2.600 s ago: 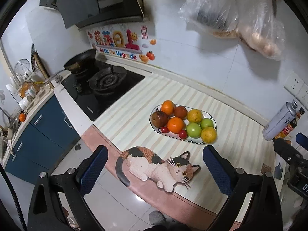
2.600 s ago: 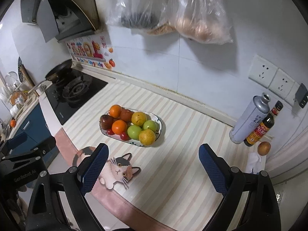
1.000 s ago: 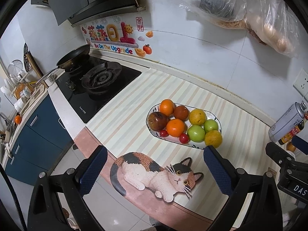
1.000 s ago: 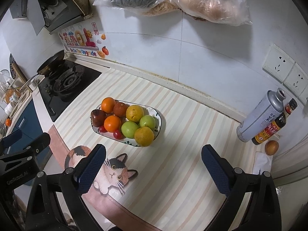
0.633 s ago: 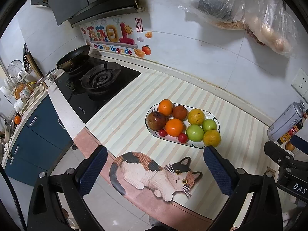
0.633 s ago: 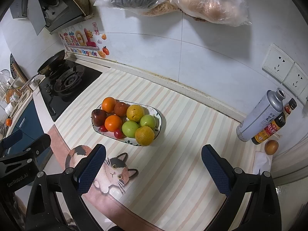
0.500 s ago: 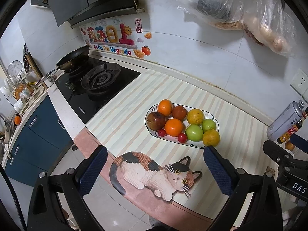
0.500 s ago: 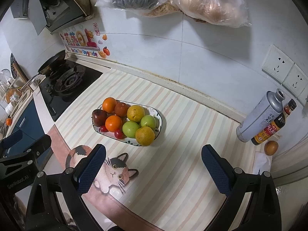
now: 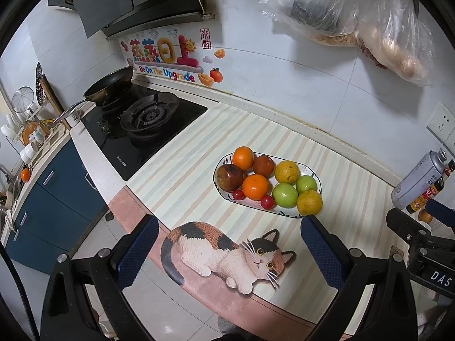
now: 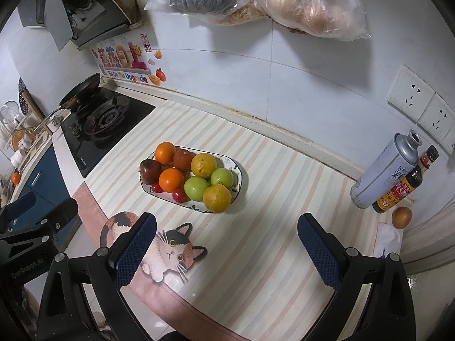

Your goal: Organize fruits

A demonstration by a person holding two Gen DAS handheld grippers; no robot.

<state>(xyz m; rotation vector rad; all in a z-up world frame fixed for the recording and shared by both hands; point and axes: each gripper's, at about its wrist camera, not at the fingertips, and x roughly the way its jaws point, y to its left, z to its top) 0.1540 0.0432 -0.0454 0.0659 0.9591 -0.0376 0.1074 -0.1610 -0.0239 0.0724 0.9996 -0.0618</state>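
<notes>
Above the striped counter's front edge, the left gripper (image 9: 229,251) and right gripper (image 10: 227,248) hover with fingers spread and empty, bare mat between them and the oval plate (image 10: 238,176) mid-counter holding two oranges, two green fruits and two cherry tomatoes.

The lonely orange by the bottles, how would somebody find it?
Start at the grey can against the right wall, with the dark sauce bottle leaning beside it. The lone orange sits just in front, alone on the counter, unlike those piled on the plate.
</notes>
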